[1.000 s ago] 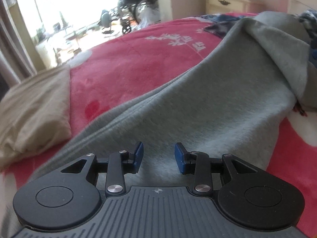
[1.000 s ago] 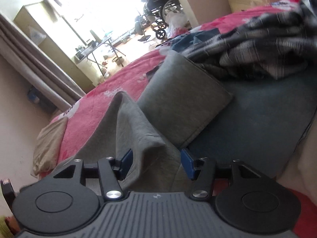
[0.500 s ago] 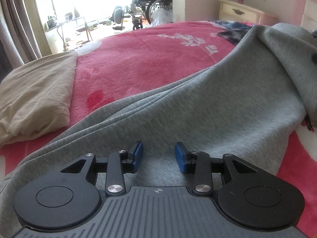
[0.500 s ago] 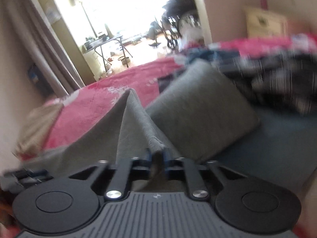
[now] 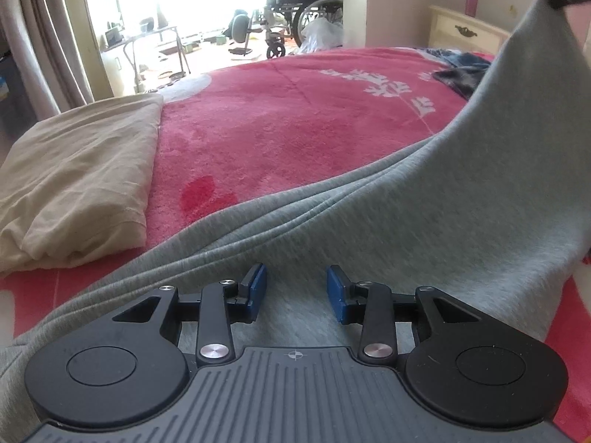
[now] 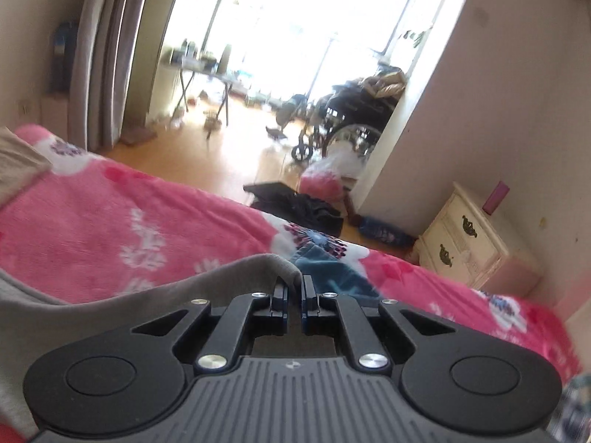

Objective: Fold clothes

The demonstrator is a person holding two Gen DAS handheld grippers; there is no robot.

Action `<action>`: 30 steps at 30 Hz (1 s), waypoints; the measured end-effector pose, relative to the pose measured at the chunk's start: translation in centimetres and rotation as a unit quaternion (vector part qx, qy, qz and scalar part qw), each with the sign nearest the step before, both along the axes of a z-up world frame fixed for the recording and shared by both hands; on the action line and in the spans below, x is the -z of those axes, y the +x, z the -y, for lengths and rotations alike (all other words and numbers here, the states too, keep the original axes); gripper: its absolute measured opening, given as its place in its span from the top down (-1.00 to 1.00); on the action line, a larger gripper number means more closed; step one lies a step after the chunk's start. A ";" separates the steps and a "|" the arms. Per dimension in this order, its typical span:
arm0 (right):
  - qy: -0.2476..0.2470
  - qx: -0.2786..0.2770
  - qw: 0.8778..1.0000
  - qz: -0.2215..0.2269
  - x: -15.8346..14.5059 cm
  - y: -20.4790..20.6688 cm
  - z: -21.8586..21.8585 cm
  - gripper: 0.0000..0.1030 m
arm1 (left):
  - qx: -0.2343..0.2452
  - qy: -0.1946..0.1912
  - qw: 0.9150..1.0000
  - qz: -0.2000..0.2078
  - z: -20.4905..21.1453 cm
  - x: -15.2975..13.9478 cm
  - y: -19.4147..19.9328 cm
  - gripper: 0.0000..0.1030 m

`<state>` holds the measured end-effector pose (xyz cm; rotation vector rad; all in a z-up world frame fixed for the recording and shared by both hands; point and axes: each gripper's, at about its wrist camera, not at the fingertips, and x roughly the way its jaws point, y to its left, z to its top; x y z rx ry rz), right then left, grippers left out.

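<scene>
Two grippers work over a bed covered by a pink fleece blanket with white flower prints point(image 5: 295, 118). The right gripper point(image 6: 294, 291) has its fingers pressed together on a raised fold of the grey knitted sweatshirt fabric point(image 5: 424, 221); the pinched ridge stands up between the pads, and in the left wrist view that corner of cloth is lifted high at the upper right, the rest sloping down across the blanket. The left gripper point(image 5: 297, 289) hangs just above the lower part of the same garment with its blue-padded fingers point(image 5: 256, 288) spread apart and nothing between them. A folded beige cloth point(image 5: 77, 184) lies on the blanket to the left, apart from the grey garment. Beyond the bed stand a cream bedside cabinet with dark handles point(image 6: 469, 243) and a wheelchair point(image 6: 343, 125) in a bright doorway.
</scene>
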<state>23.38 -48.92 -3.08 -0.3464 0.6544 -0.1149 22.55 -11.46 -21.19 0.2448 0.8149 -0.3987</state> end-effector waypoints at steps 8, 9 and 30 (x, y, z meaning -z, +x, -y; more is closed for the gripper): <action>-0.072 0.005 0.994 -0.080 2.9 6.2 1.2 0.88 | -0.006 0.014 1.000 0.008 0.4 0.1 0.0 0.30; -0.070 0.006 0.994 -0.080 3.1 6.1 1.6 0.88 | -0.006 0.017 1.000 0.011 0.5 0.1 -0.1 0.30; 0.058 0.021 0.998 -0.020 1.4 4.6 2.7 0.59 | 0.002 0.036 0.998 0.053 0.5 0.8 -0.4 0.25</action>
